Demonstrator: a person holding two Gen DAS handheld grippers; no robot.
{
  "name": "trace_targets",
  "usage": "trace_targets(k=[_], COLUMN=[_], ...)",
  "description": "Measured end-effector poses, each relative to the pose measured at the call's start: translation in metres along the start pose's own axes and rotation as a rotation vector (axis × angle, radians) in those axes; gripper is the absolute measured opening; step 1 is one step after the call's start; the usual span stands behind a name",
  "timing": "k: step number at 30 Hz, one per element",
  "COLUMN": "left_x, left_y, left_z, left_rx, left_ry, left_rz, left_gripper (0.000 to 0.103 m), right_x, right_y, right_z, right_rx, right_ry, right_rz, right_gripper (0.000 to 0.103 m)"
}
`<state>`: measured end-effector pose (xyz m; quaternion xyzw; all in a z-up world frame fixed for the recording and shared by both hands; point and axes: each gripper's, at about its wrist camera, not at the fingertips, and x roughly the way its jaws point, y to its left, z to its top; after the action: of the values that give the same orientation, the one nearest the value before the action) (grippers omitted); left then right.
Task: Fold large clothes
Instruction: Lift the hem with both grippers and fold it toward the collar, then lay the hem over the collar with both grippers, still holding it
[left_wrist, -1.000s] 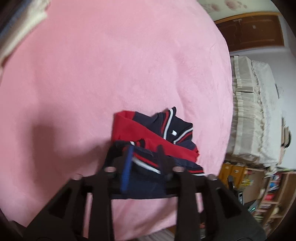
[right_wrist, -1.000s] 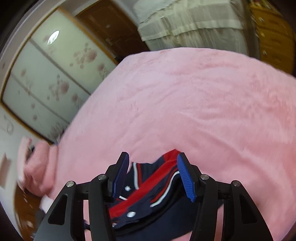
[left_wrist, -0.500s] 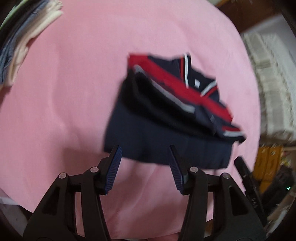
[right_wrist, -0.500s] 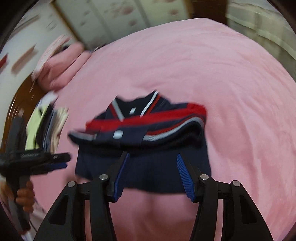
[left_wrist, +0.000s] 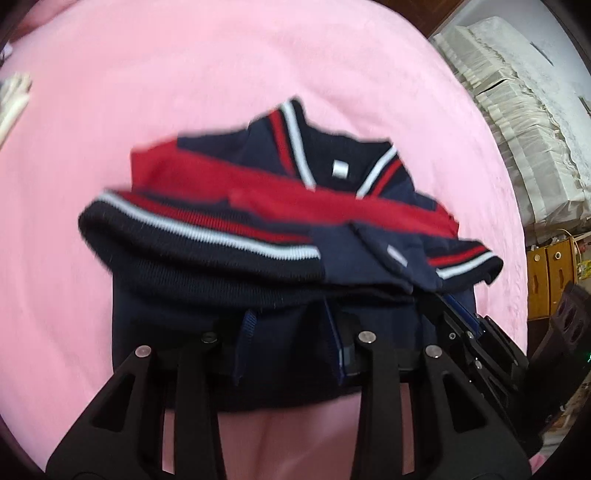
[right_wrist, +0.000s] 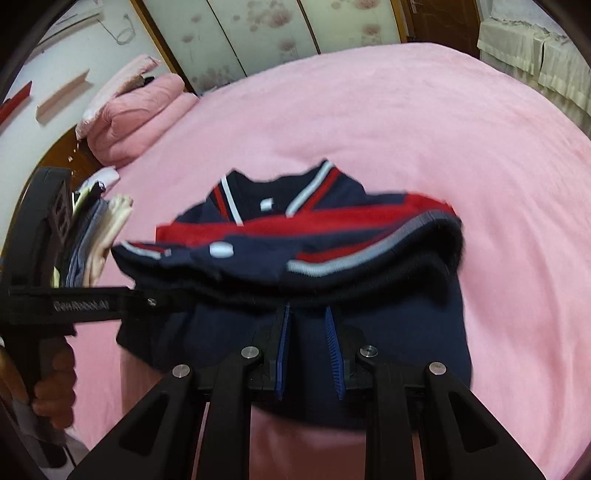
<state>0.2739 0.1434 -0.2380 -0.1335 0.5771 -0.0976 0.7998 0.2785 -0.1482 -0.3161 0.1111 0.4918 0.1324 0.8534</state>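
A folded navy and red jacket with white stripes (left_wrist: 280, 221) lies on the pink bed (left_wrist: 184, 74); it also shows in the right wrist view (right_wrist: 314, 240). My left gripper (left_wrist: 288, 314) reaches under the jacket's near fold, its blue pads part open with cloth around them. My right gripper (right_wrist: 306, 314) is pushed under the same fold further right, its pads narrowed with a gap between them. The fingertips of both are hidden by the cloth. The left gripper also shows at the left of the right wrist view (right_wrist: 92, 302).
A stack of folded clothes (right_wrist: 99, 236) lies at the bed's left side. Pink pillows (right_wrist: 136, 114) sit at the head of the bed. A cream covered piece of furniture (left_wrist: 517, 129) and yellow drawers (left_wrist: 550, 277) stand beyond the bed.
Both grippers have moved forward from in front of the jacket to under its near fold. Their jaws have narrowed. The jacket's near edge now rides over the fingers.
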Motion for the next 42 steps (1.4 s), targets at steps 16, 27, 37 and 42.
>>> trace_targets(k=[16, 27, 37, 42], left_x=[0.037, 0.048, 0.051, 0.054], left_y=[0.006, 0.007, 0.014, 0.026], left_z=[0.042, 0.047, 0.054, 0.057], left_rx=[-0.095, -0.229, -0.235, -0.243], left_ry=[-0.070, -0.083, -0.060, -0.076], left_rz=[-0.083, -0.090, -0.056, -0.098], left_gripper=[0.032, 0.033, 0.016, 0.015], right_x=[0.060, 0.038, 0.120, 0.124], right_y=[-0.052, -0.072, -0.063, -0.089], right_z=[0.046, 0.049, 0.053, 0.052], right_rx=[0.229, 0.204, 0.091, 0.110], right_ry=[0.007, 0.027, 0.141, 0.101], right_rz=[0.180, 0.415, 0.243, 0.123], right_gripper=[0.021, 0.021, 0.009, 0.000])
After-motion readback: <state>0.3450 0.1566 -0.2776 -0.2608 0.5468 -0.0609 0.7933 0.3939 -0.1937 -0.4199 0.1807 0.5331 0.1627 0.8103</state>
